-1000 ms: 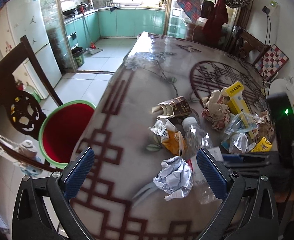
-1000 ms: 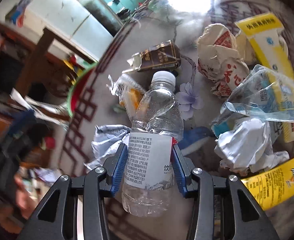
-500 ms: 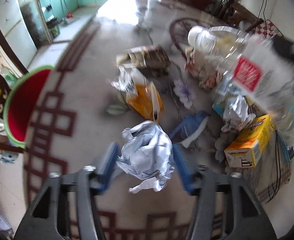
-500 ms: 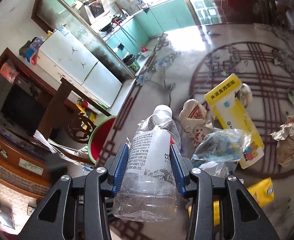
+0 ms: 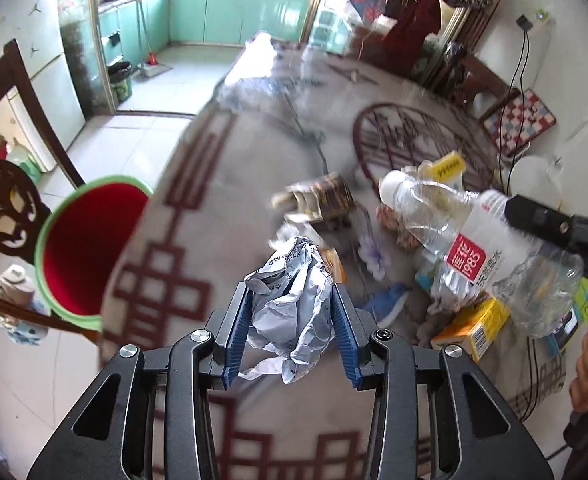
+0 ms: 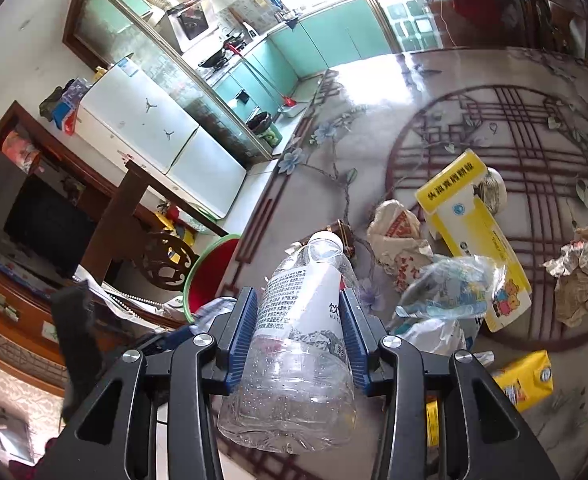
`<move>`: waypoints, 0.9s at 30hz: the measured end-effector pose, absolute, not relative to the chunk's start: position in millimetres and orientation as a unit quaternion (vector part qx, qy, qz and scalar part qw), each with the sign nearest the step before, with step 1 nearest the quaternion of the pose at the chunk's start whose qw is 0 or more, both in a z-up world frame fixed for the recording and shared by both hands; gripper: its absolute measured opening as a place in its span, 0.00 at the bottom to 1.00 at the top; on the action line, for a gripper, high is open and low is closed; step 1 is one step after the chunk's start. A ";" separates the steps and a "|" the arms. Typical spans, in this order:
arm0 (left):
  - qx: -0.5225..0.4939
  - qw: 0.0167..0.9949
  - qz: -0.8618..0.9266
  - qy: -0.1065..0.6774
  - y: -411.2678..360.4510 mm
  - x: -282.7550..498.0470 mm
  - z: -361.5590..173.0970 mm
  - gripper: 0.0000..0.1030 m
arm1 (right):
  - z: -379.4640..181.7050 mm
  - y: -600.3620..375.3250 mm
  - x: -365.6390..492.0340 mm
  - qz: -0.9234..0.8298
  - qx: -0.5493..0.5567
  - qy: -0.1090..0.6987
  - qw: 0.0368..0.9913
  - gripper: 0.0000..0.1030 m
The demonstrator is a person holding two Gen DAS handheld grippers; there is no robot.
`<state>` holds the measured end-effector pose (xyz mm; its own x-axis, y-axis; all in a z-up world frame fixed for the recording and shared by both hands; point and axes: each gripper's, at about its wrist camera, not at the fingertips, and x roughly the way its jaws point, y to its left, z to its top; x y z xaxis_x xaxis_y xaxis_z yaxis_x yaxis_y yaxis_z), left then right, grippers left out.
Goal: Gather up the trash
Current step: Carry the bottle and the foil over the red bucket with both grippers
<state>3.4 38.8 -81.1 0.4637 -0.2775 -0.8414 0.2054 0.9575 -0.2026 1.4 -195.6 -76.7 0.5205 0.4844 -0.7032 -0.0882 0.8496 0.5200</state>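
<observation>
My left gripper point(image 5: 291, 312) is shut on a crumpled grey paper ball point(image 5: 294, 308) and holds it above the table. My right gripper point(image 6: 300, 320) is shut on a clear plastic water bottle point(image 6: 306, 320), lifted off the table; the bottle also shows in the left wrist view point(image 5: 470, 248). A red bin with a green rim point(image 5: 85, 244) stands on the floor beside the table's left edge; it also shows in the right wrist view point(image 6: 213, 268). More trash lies on the table: a brown carton point(image 5: 326, 200), a yellow box point(image 6: 474, 216), crumpled wrappers point(image 6: 398, 236).
A dark wooden chair point(image 5: 1, 184) stands beside the bin. A small yellow carton point(image 5: 474, 320) and a clear plastic bag point(image 6: 450, 288) lie near the table's right side. Black cables point(image 5: 534, 380) run along the right edge. A kitchen lies beyond the table.
My left gripper closed on the paper ball and lifted it. My right gripper raised the bottle off the table and carried it leftward, nearer the bin side.
</observation>
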 end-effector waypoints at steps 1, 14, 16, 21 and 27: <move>-0.034 0.857 -0.141 0.495 43.1 4.1 -77.1 0.37 | -74.6 -193.5 2.0 0.167 0.215 0.458 0.846 0.38; -0.023 0.852 -0.151 0.501 92.2 38.7 -80.2 0.37 | -58.9 -152.8 19.8 0.132 0.220 0.444 0.858 0.38; -0.022 0.850 -0.156 0.502 99.3 44.7 -80.9 0.37 | -57.5 -144.9 22.8 0.128 0.224 0.441 0.860 0.38; -0.026 0.849 -0.157 0.504 121.3 56.1 -83.4 0.38 | -54.3 -120.0 32.0 0.126 0.227 0.434 0.862 0.38; -0.030 0.848 -0.142 0.509 153.4 67.5 -90.7 0.38 | -48.8 -83.6 44.0 0.134 0.223 0.428 0.865 0.38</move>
